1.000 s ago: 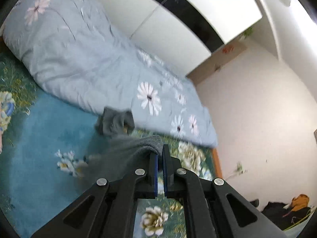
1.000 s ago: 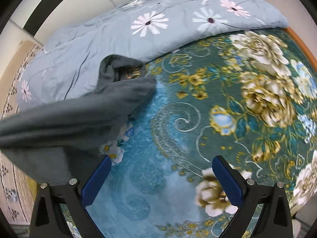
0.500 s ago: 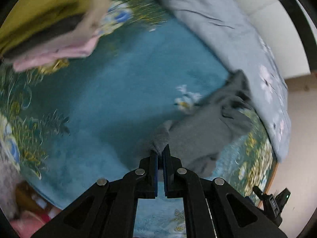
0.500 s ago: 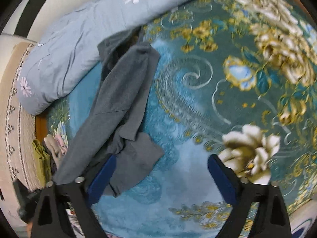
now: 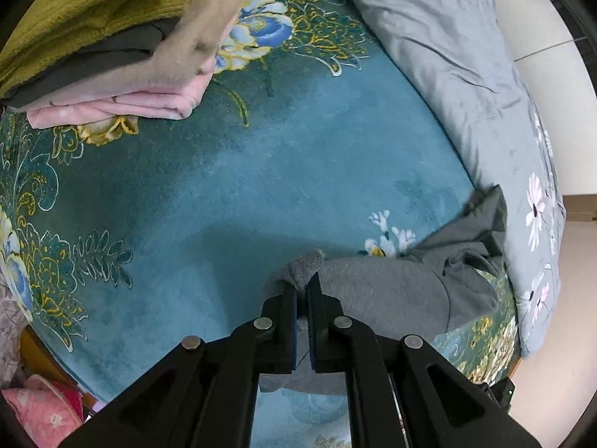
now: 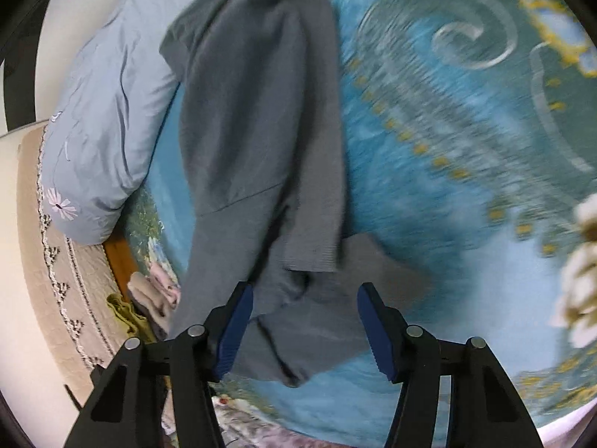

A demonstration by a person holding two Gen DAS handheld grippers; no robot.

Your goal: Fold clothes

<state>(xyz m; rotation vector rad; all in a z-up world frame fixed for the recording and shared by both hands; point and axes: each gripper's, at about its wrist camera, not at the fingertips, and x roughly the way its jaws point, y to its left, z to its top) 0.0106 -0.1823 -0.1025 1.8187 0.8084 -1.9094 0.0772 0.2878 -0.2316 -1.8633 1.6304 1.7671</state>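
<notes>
The left claw (image 5: 302, 291) is pinching a corner of the grey garment (image 5: 380, 291), which is lying on the bed (image 5: 224, 194) beside the blue duvet (image 5: 466, 56). The right claw (image 6: 304, 321) is hanging wide open and empty above the garment.

Both tongs are black angular frames with triangular cut-outs and round silver screw heads. The left tongs (image 5: 302, 291) and right tongs (image 6: 305, 321) carry blue ribbed finger pads (image 6: 375, 330).

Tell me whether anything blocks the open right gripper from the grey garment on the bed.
Nothing visible does. The right gripper hangs open directly over the grey garment, with only air between. The left gripper already pinches one edge.
</notes>
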